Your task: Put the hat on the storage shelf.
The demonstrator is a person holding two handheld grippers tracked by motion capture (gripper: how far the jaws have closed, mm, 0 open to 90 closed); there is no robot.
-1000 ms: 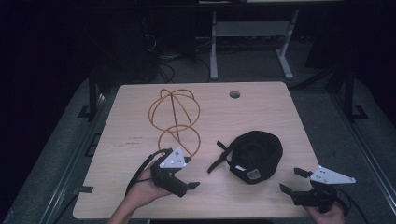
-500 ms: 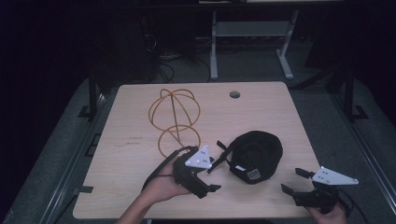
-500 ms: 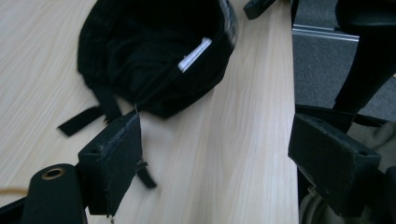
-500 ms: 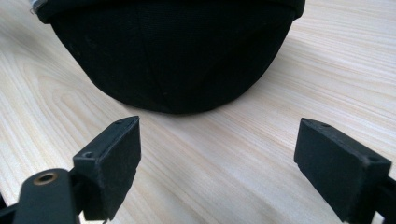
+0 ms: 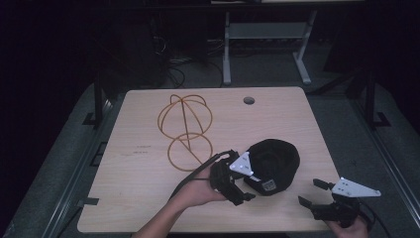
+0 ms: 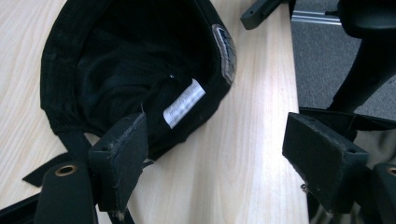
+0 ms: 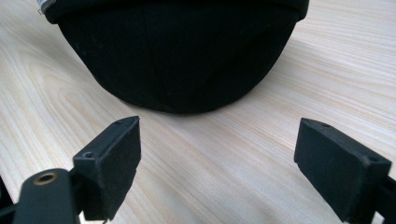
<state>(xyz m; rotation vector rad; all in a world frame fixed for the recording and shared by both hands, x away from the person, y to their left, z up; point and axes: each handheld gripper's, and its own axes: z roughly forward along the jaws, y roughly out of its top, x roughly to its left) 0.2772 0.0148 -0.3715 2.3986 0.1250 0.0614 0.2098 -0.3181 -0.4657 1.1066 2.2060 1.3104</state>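
The black cap (image 5: 274, 163) is lying upside down on the wooden table (image 5: 143, 198), its hollow facing up. The left gripper (image 5: 241, 191) is sitting right at the cap's near-left edge with its jaws spread wide — in the left gripper view one jaw is overlapping the cap's rim beside the white label (image 6: 184, 103), while the other is standing well clear over bare wood, so nothing is clamped. The right gripper (image 5: 313, 192) is hanging near the table's front edge, just off the cap's right side, its jaws likewise wide apart — in the right gripper view the cap's rounded crown is lying ahead of and between them, untouched. Beyond the left gripper, farther up the table, a wire frame (image 5: 185, 130) of orange hoops is resting flat.
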